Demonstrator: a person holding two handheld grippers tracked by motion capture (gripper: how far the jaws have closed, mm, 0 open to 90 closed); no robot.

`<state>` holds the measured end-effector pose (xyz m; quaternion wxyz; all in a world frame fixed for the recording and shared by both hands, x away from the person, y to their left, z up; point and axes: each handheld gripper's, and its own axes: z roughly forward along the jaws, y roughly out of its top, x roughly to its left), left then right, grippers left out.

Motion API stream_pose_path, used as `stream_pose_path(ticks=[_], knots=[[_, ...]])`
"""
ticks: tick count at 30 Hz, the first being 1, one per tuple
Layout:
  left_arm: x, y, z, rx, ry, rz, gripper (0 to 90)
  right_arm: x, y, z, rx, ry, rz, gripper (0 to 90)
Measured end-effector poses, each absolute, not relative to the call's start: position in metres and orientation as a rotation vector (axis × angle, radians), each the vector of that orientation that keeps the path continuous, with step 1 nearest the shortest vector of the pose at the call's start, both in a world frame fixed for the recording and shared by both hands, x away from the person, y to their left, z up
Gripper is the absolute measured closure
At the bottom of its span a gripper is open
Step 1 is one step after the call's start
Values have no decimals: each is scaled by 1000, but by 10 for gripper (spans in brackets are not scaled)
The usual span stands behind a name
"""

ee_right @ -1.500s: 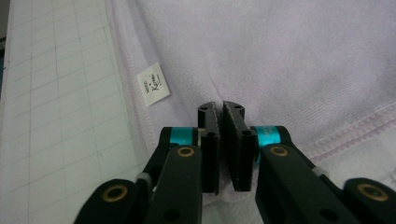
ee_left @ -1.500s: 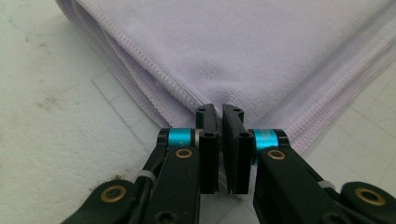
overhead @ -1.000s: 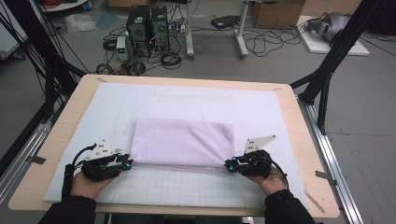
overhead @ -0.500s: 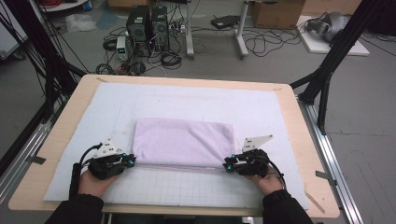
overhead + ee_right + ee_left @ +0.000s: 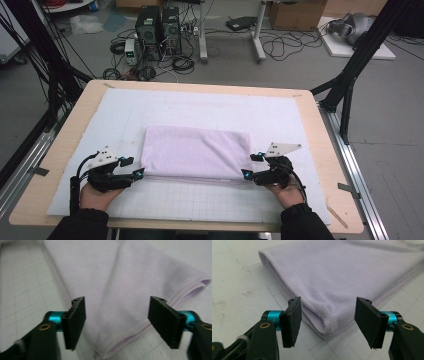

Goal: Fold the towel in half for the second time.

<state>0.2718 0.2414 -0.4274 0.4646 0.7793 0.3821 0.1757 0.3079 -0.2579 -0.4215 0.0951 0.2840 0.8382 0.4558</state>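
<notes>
White gridded matting (image 5: 210, 200) covers the wooden tabletop (image 5: 325, 150). On it lies a folded lilac towel (image 5: 195, 152). Its near left corner (image 5: 324, 326) sits between the left gripper (image 5: 131, 168)'s jaws, which stand wide apart. Its near right corner (image 5: 112, 345) sits between the right gripper (image 5: 251, 166)'s jaws, likewise wide and gripping nothing.

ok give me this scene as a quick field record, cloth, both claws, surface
cloth: folded lilac towel, lying flat on the mat
surface: white gridded mat on a wooden table
left claw: open, at the towel's near left corner, jaws either side of the folded edge
right claw: open, at the near right corner, jaws apart around the corner
grip: neither claw closed on the towel
</notes>
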Motion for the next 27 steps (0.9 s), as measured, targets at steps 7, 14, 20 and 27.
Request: stream_pose_path(ticks=[7, 14, 20, 27], knots=[[274, 244, -427, 1910, 942, 438, 371, 305, -263, -418, 853, 2440, 1351, 214], [275, 243, -429, 1925, 937, 417, 362, 302, -264, -419, 844, 2433, 1336, 187], [274, 244, -430, 1943, 939, 422, 349, 302, -268, -418, 868, 2405, 1350, 168], [268, 250, -428, 1929, 948, 421, 330, 297, -273, -415, 870, 2378, 1346, 130]])
